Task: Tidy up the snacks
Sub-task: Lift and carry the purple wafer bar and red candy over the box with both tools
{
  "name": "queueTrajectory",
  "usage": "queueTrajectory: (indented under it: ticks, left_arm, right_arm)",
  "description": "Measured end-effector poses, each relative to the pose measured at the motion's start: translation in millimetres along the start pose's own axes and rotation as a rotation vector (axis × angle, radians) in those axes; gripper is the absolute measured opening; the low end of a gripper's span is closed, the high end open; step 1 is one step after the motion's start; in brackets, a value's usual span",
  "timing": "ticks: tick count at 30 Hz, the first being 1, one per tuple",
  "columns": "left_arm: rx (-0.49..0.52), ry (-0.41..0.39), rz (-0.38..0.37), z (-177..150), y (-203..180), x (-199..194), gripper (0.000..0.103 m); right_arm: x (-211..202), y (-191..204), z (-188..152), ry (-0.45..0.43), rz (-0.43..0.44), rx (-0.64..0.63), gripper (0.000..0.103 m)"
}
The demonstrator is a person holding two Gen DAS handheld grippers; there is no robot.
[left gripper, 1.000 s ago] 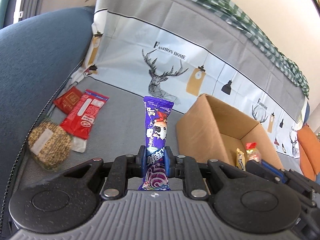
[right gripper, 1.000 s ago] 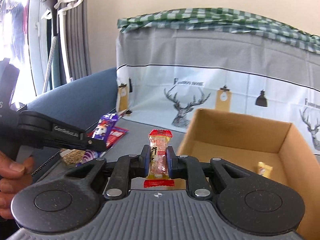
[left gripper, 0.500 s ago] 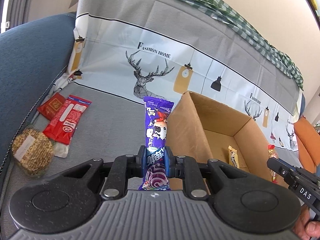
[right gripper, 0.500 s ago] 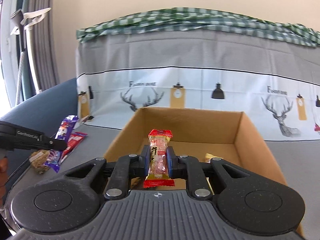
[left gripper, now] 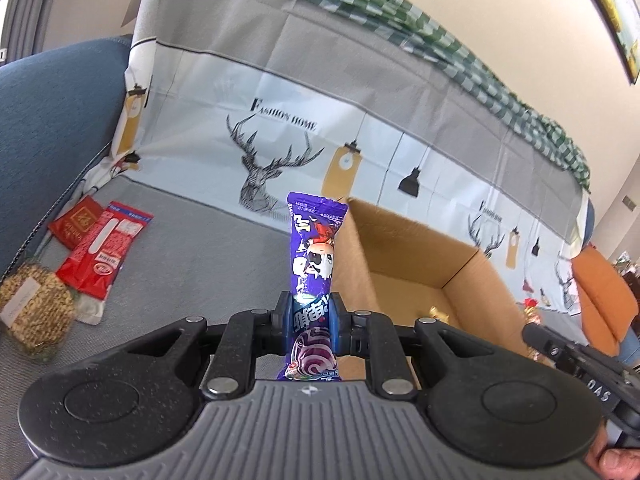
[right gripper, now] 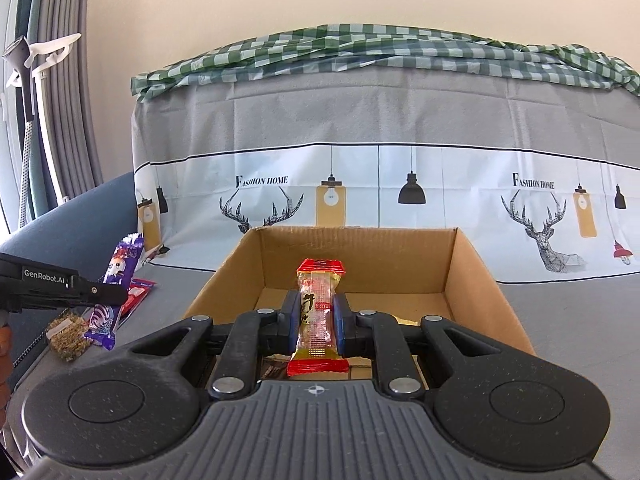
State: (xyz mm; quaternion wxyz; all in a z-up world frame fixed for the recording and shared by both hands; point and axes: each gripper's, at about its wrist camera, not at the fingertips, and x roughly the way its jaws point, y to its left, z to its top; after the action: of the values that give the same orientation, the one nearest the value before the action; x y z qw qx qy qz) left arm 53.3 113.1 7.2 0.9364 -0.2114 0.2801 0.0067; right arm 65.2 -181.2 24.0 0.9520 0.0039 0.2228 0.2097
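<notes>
My left gripper point(left gripper: 311, 312) is shut on a purple snack packet point(left gripper: 314, 256), held upright just left of an open cardboard box point(left gripper: 472, 276). My right gripper point(right gripper: 318, 316) is shut on a red and yellow snack packet point(right gripper: 318, 304), held above the near edge of the same box point(right gripper: 472, 276). The left gripper and its purple packet point(right gripper: 116, 276) show at the left of the right wrist view. A small gold wrapped snack point(left gripper: 436, 312) lies inside the box.
On the grey sofa seat at the left lie a red packet point(left gripper: 106, 248), a dark red sachet point(left gripper: 76, 222) and a round grain cake point(left gripper: 34, 314). The printed sofa back point(right gripper: 360, 184) rises behind the box. An orange cushion point(left gripper: 604, 292) sits at the far right.
Both grippers moved toward the box with their packets. The right gripper now faces the box squarely and closer. The loose snacks have shifted left in the left wrist view.
</notes>
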Motion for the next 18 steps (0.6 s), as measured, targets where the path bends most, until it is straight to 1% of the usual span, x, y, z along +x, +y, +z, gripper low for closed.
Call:
queueTrajectory:
  ticks: [8, 13, 18]
  left_arm:
    - [0.012, -0.071, -0.081, -2, -22, -6, 0.019]
    - [0.045, -0.083, -0.129, -8, -37, -7, 0.019]
    - [0.096, -0.080, -0.169, -17, -57, -3, 0.019]
  right_arm:
    - [0, -1, 1, -0.019, -0.032, 0.003, 0.018]
    - [1, -6, 2, -0.032, -0.075, 0.019, 0.018]
    - [3, -10, 2, -0.039, -0.128, 0.033, 0.018]
